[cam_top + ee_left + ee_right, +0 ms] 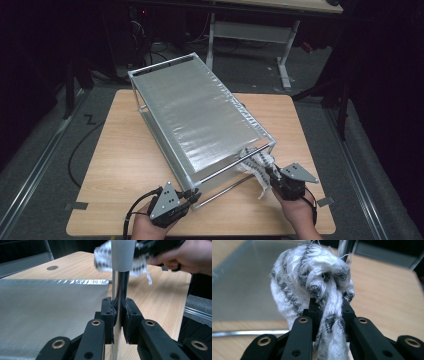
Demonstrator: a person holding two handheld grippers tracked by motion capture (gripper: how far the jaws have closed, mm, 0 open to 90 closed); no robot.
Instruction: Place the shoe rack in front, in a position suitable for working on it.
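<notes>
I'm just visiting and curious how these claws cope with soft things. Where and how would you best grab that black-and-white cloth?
Grip the cloth at its bunched, twisted middle, coming in from the table's near edge, as the right gripper does. There the folds make a thick wad between the jaws, while the loose tail hanging below would likely slip. The left gripper is clamped on the rack's upright post.

Black tongs (119,315) with brass-ringed screw holes; grey three-cornered plates; black trailing cables.
</notes>
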